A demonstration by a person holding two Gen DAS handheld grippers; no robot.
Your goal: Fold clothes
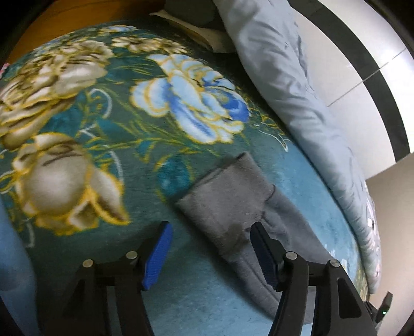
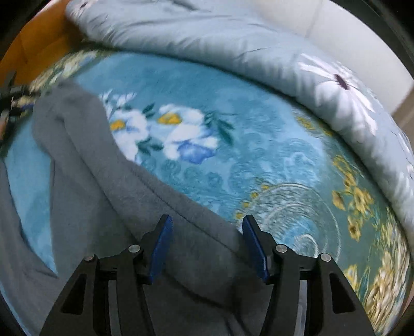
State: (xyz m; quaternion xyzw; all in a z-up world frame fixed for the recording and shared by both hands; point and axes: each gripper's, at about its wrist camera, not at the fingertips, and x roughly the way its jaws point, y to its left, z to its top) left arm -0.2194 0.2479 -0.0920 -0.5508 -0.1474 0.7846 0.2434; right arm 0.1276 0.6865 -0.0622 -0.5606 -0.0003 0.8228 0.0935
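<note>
A grey fleece garment lies on a teal floral blanket (image 1: 103,108). In the left wrist view its cuffed sleeve end (image 1: 225,191) lies flat, and my left gripper (image 1: 211,248) is open just above it, with the sleeve edge between the blue pads (image 1: 157,258). In the right wrist view the grey garment (image 2: 103,196) runs from the upper left down to the bottom. My right gripper (image 2: 207,244) is open over a folded edge of it, holding nothing.
A pale blue quilt (image 1: 297,103) with white flowers (image 2: 339,88) is bunched along the far side of the bed. A white wall (image 1: 362,64) with a dark strip stands behind it. An orange wooden headboard (image 1: 64,20) shows at the top left.
</note>
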